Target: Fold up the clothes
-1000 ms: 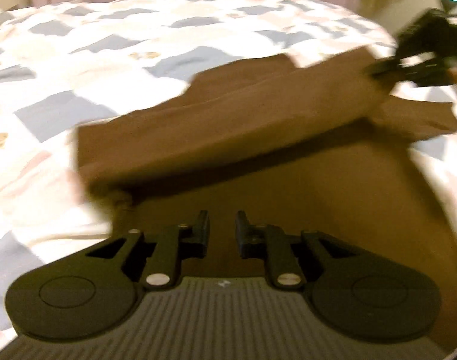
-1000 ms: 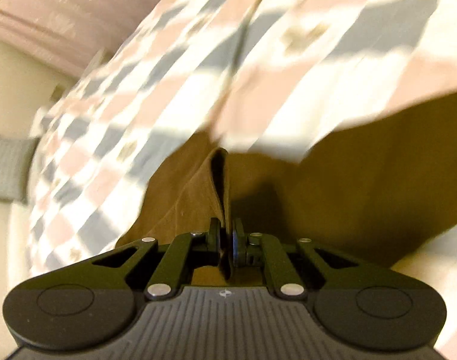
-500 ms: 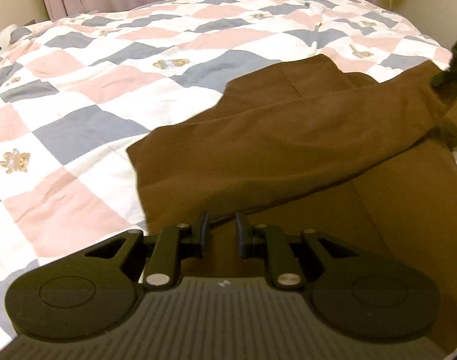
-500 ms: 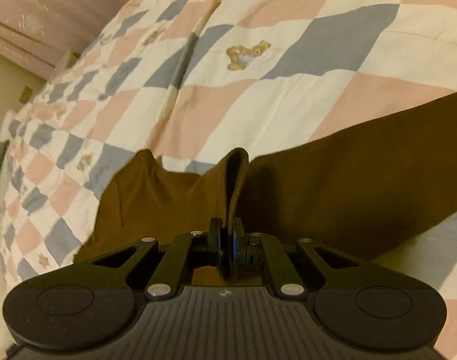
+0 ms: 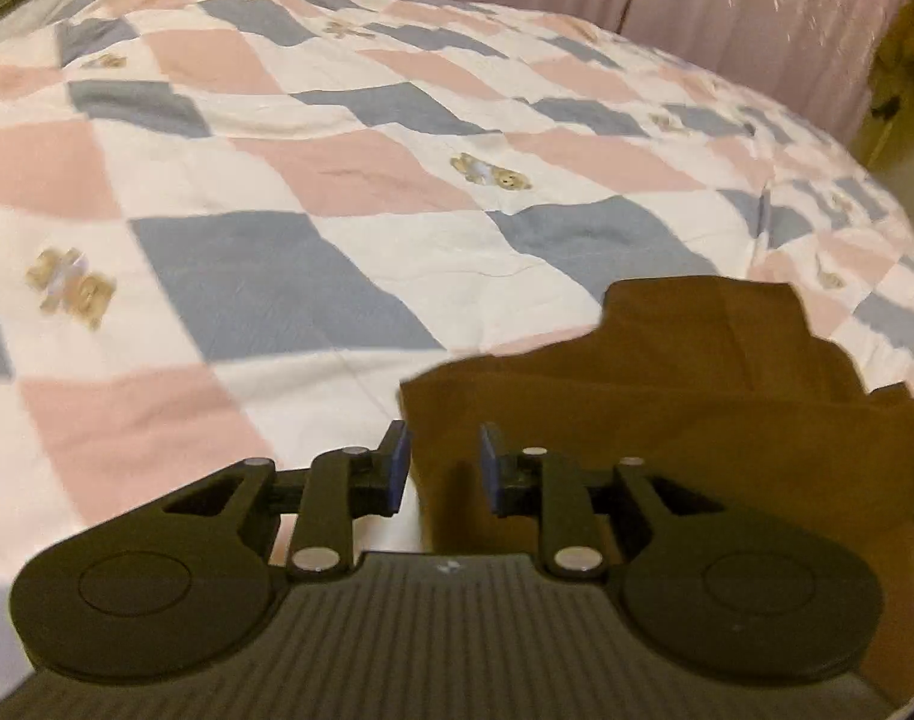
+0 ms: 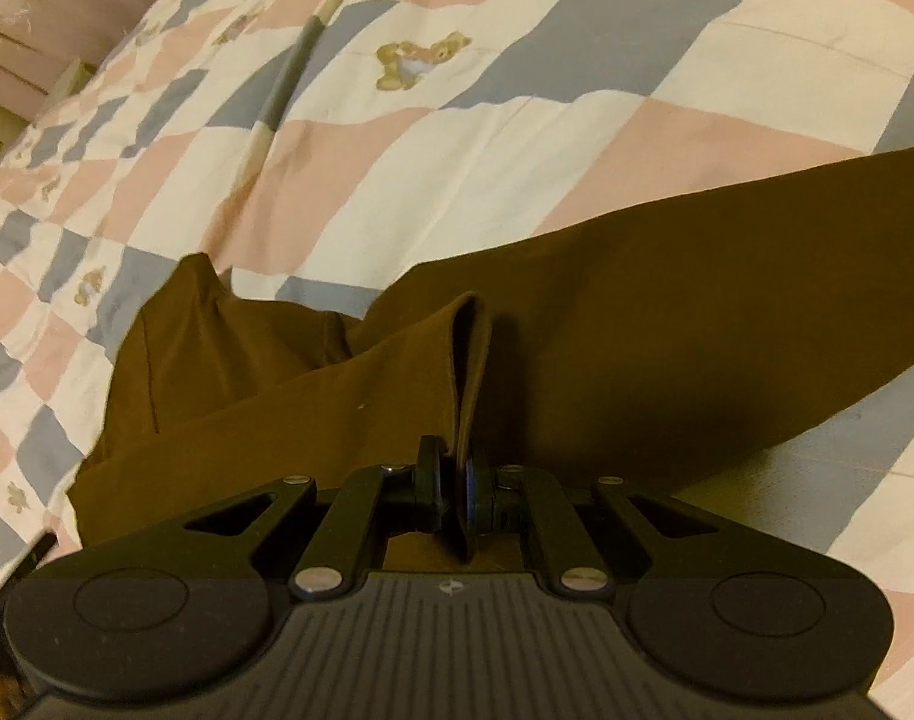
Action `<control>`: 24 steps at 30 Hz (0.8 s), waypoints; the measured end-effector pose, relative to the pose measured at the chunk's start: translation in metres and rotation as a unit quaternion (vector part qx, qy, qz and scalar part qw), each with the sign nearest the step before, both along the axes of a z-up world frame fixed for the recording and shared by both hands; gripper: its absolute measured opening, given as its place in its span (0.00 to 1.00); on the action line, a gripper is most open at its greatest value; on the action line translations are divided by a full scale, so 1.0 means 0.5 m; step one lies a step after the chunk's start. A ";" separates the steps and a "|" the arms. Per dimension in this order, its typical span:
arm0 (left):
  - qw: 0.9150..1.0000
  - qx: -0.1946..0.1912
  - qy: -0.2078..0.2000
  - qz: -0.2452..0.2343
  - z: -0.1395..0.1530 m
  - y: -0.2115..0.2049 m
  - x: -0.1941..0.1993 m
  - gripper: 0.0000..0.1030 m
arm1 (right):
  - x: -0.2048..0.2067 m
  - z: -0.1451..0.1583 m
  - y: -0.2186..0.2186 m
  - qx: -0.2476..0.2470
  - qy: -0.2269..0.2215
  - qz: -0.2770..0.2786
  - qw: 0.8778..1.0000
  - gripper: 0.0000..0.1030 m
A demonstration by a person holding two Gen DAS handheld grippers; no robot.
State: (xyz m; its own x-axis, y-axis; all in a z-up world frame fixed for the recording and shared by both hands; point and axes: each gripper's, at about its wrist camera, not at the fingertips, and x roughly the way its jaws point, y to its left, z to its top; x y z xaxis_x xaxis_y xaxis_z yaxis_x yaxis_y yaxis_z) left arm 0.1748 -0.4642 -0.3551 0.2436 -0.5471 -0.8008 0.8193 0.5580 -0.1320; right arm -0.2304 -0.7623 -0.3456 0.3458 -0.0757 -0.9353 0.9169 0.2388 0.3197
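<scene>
While the right gripper (image 6: pixel 453 495) pinches a raised fold of the brown garment (image 6: pixel 637 324) between its fingers, a layer hangs ready to lay over
Left gripper (image 5: pixel 438 468) hovers, fingers apart, straddling the garment's corner on the checked quilt (image 5: pixel 288 264), seemingly to pin it

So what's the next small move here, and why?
Probably close the left gripper on the garment edge lying between its open fingers. The right gripper is already shut on a fold of the garment, so a second grip would let both lift and fold it over on the quilt.
</scene>
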 end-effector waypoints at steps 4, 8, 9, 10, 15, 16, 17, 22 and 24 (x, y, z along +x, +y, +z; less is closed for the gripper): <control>0.998 0.006 -0.008 -0.063 -0.017 -0.045 -0.020 0.18 | 0.011 0.003 0.007 -0.009 0.021 -0.007 1.000 0.08; 0.991 0.028 -0.042 -0.126 -0.035 -0.065 -0.093 0.19 | 0.071 0.035 0.048 -0.071 0.070 0.031 0.994 0.08; 0.991 0.029 -0.041 -0.126 -0.039 -0.064 -0.102 0.19 | 0.096 0.046 0.067 -0.093 0.075 0.054 0.991 0.08; 0.992 0.023 -0.029 -0.119 -0.038 -0.060 -0.102 0.19 | 0.125 0.056 0.090 -0.113 0.074 0.082 0.987 0.08; 0.996 0.005 -0.010 -0.093 -0.017 -0.025 -0.091 0.20 | 0.247 0.033 0.173 -0.113 0.020 0.151 0.982 0.08; 0.996 0.005 -0.009 -0.091 -0.014 -0.020 -0.089 0.20 | 0.269 0.023 0.187 -0.108 0.006 0.159 0.981 0.08; 0.996 0.005 -0.007 -0.089 -0.011 -0.015 -0.088 0.21 | 0.292 0.012 0.199 -0.102 0.002 0.172 0.980 0.08; 0.997 0.004 0.000 -0.081 0.004 0.011 -0.080 0.22 | 0.326 -0.049 0.217 -0.079 0.028 0.170 0.982 0.44; 0.997 0.004 0.003 -0.078 0.010 0.022 -0.077 0.22 | 0.295 -0.032 0.217 -0.081 -0.015 0.154 0.985 0.44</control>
